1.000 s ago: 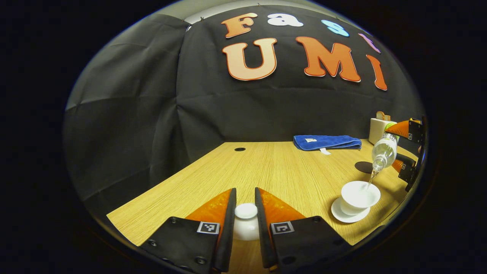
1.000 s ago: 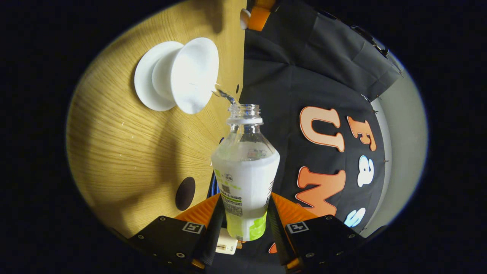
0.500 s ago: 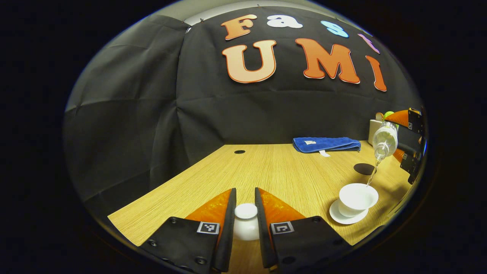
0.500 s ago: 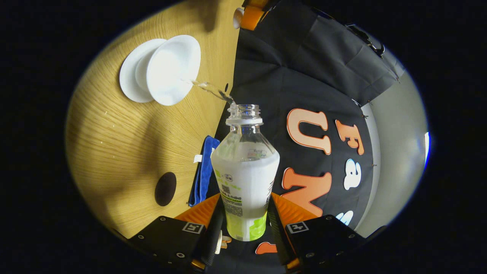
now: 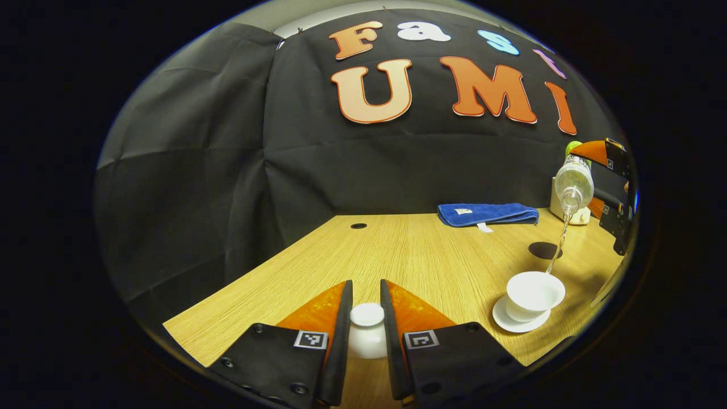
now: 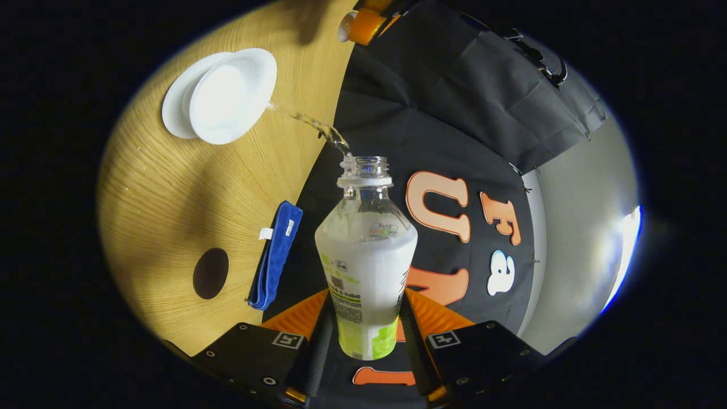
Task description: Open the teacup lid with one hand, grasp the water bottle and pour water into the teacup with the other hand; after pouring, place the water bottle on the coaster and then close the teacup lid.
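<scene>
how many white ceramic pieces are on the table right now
2: the teacup sitting on its saucer. A third, the lid, is held between the left tongs, apparently above the table.

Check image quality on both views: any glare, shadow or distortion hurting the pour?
Left gripper view: even light, fisheye bends the wooden table edge; thin water stream faint. Right gripper view: bright glare at right; soft shadows on the table; clear plastic water bottle and white ceramic teacup sharp.

Bare table (image 5: 409, 255) between teacup (image 5: 533, 293), towel (image 5: 487, 213).
</scene>
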Action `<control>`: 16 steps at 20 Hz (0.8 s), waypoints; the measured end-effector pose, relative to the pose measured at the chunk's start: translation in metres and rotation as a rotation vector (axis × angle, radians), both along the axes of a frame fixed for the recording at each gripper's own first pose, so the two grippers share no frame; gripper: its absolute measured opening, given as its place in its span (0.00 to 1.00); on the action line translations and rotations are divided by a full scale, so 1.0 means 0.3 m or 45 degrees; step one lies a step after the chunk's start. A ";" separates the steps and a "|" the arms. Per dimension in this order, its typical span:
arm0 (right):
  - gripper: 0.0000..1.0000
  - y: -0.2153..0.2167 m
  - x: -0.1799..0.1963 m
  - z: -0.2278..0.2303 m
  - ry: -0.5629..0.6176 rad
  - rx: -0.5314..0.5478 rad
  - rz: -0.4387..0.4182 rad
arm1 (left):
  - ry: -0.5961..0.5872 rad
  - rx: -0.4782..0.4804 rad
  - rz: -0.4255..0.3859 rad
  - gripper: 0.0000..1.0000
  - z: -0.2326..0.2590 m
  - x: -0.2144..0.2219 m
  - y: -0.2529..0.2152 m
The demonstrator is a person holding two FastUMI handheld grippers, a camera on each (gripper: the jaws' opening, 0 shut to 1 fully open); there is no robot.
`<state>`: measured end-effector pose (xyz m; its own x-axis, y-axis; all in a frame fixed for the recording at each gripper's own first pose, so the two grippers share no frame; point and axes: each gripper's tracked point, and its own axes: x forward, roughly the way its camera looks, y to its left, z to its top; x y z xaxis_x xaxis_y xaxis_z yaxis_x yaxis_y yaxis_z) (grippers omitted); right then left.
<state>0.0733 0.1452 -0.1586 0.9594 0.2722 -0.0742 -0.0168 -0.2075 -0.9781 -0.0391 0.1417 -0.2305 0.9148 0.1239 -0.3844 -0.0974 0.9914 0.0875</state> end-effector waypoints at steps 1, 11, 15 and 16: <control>0.64 0.006 0.002 0.000 -0.007 -0.010 0.006 | -0.001 0.002 0.002 0.35 -0.003 -0.002 -0.001; 0.64 0.050 -0.023 -0.079 -0.033 -0.117 0.074 | 0.020 0.023 -0.018 0.38 -0.014 -0.015 -0.012; 0.64 0.093 -0.032 -0.097 -0.062 -0.171 0.124 | 0.015 0.029 -0.026 0.35 -0.006 -0.017 -0.018; 0.64 0.090 -0.031 -0.111 -0.054 -0.179 0.126 | 0.014 0.034 -0.025 0.35 -0.004 -0.018 -0.018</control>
